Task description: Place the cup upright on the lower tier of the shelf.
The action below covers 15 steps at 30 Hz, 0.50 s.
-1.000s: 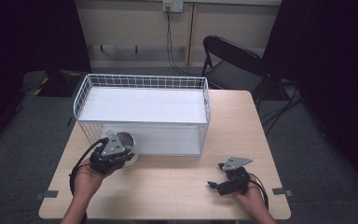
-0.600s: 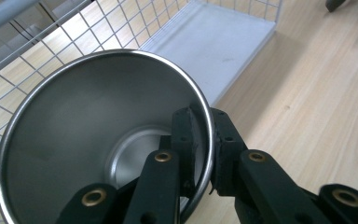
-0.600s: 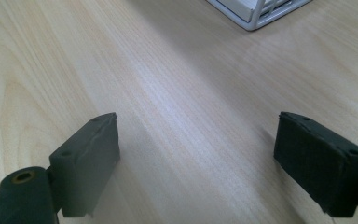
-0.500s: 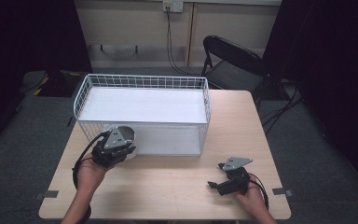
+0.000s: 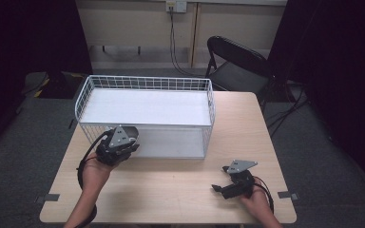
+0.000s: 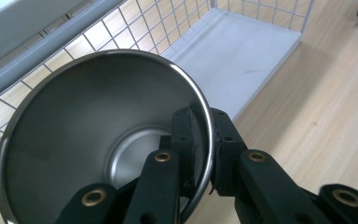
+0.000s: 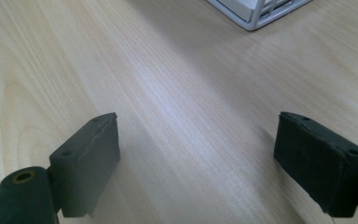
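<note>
Left claw (image 6: 203, 149) clamped on the rim of a steel bowl (image 6: 88, 140), wire basket (image 6: 242, 51) just ahead. Right claw (image 7: 198, 163) wide open, empty, over the desk (image 7: 168, 84).

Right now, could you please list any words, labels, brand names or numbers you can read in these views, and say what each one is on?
None: no readable text anywhere.
The steel bowl in the left claw is plain inside.
The white wire basket, wooden table and folding chair carry no visible label.
The wall outlet is too small to read.
</note>
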Available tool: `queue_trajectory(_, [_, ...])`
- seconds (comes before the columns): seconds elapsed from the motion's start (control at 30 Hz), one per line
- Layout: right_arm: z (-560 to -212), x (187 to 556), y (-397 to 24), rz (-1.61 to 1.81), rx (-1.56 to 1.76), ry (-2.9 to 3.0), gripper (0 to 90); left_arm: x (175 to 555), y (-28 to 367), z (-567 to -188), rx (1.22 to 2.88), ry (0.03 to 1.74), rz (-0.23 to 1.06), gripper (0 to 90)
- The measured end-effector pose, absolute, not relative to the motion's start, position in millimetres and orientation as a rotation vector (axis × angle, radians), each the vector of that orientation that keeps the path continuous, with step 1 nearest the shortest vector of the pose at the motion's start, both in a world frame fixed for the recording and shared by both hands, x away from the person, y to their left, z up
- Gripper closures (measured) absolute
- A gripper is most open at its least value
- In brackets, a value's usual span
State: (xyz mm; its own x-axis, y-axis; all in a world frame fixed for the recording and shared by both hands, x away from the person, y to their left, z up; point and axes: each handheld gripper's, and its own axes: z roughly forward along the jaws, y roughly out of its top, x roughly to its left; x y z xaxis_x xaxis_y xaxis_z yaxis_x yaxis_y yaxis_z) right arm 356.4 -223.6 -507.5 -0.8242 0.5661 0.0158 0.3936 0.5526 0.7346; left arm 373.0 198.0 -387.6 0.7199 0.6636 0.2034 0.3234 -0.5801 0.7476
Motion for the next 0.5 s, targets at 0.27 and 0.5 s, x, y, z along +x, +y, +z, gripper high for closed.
queue_trajectory(0.27, [-507.5,356.3,-223.6,1.13,0.807,2.565,13.3,376.9,197.6,-392.5,2.208,0.764,0.632,82.7])
queue_trajectory(0.5, [-507.5,356.4,-223.6,1.131,0.806,2.566,13.3,380.8,198.6,-394.1,2.2,0.782,0.645,82.7])
